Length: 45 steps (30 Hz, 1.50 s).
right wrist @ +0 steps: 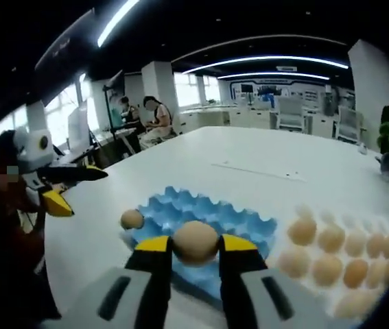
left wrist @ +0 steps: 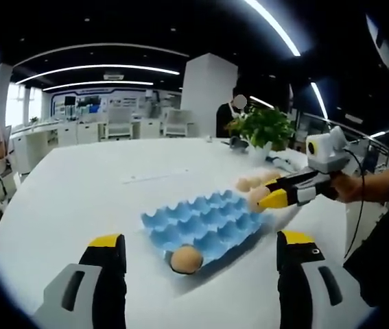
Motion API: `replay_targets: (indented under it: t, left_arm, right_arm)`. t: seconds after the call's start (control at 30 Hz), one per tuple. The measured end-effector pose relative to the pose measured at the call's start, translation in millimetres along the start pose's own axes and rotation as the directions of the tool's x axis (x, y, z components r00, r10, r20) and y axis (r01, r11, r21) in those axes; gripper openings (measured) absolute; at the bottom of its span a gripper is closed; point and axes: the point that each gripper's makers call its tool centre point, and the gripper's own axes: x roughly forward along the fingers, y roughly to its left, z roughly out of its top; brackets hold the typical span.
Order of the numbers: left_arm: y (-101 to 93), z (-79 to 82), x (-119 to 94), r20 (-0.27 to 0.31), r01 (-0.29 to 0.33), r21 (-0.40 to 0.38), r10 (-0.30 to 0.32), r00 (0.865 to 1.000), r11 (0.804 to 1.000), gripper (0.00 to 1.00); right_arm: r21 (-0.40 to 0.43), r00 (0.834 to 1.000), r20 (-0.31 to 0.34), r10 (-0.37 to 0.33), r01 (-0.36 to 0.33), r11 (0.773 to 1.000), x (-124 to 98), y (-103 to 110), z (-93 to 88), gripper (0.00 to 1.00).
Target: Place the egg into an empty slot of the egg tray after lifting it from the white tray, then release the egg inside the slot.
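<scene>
Right gripper [right wrist: 195, 248], yellow-tipped, pinches one smooth brown egg [right wrist: 195, 240] between its jaws above the blue moulded egg tray [right wrist: 232, 218]. One more egg [right wrist: 132, 218] sits in a corner slot of that dimpled tray. Beside it, roughly ten pale eggs [right wrist: 331, 241] rest on the white tray [right wrist: 297, 276], though blur makes the count uncertain. Left gripper [left wrist: 201, 250] hangs spread wide and empty over the white table [left wrist: 77, 199].

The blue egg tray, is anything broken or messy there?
Nothing stands out. The blue moulded egg tray lies flat on the white table, one brown egg sits in a corner slot, and the right gripper holds another egg intact.
</scene>
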Motion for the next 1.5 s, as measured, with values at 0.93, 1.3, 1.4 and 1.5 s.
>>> replay_targets:
  t: [0.93,1.3,1.4,1.5]
  left_arm:
    - [-0.5,-0.8,-1.2,-0.012,0.007,0.010,-0.007,1.000,1.000,0.90]
    - [0.2,-3.5,-1.3,-0.015,0.005,0.007,-0.005,1.000,1.000,0.90]
    - [-1.2,-3.9,-1.1,-0.015,0.011,0.007,-0.011,1.000,1.000,0.90]
    - [-0.8,-3.7,-1.2,-0.013,0.011,0.006,-0.011,1.000,1.000,0.90]
  right_arm:
    - [-0.116,0.981,-0.078,0.177,-0.185,0.976,59.0,60.3,-4.3,0.26]
    - [-0.187,0.975,-0.131,0.182,-0.204,0.961,74.8,67.3,-18.3,0.26]
    - [-0.217,0.974,-0.150,0.171,-0.202,0.955,77.4,66.8,-23.3,0.26]
    - [-0.239,0.974,-0.149,0.172,-0.204,0.949,76.7,68.8,-23.5,0.26]
